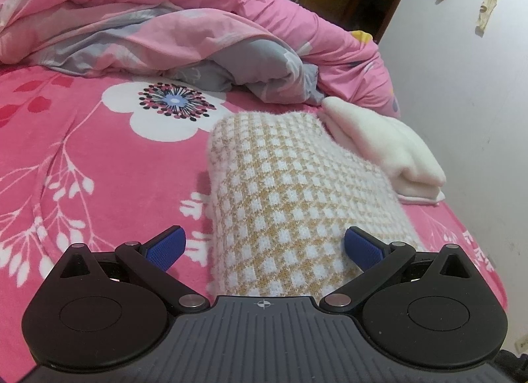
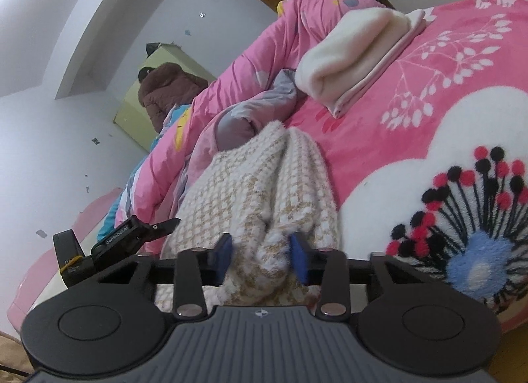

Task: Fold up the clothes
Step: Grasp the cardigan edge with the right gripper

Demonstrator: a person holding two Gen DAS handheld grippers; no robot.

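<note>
checked knit garment (image 1: 290, 204) lying on the bed (image 1: 99, 158), long axis running straight away from the left gripper (image 1: 264, 247), near end directly between its blue pads. left jaws spread wide, touching nothing, pads standing off either side of the knit. right gripper (image 2: 260, 257) at the other end of the same garment (image 2: 264, 185), jaws drawn in on a bunched fold of the knit, both pads pressed into the fabric: gripping it. judging from this, right hand nearer to a lift, left hand needing only to close on the end lying in front of it.

left wrist view: flat, tidy length of the garment, a folded cream garment (image 1: 386, 152) just beyond its far right corner, rumpled pink quilt (image 1: 198, 26) behind. right wrist view alone: the pinched, ridged fold in the jaws, the left gripper's body (image 2: 125, 237) peeking in at the garment's left edge, a brown coat (image 2: 168, 89) against the far wall.
</note>
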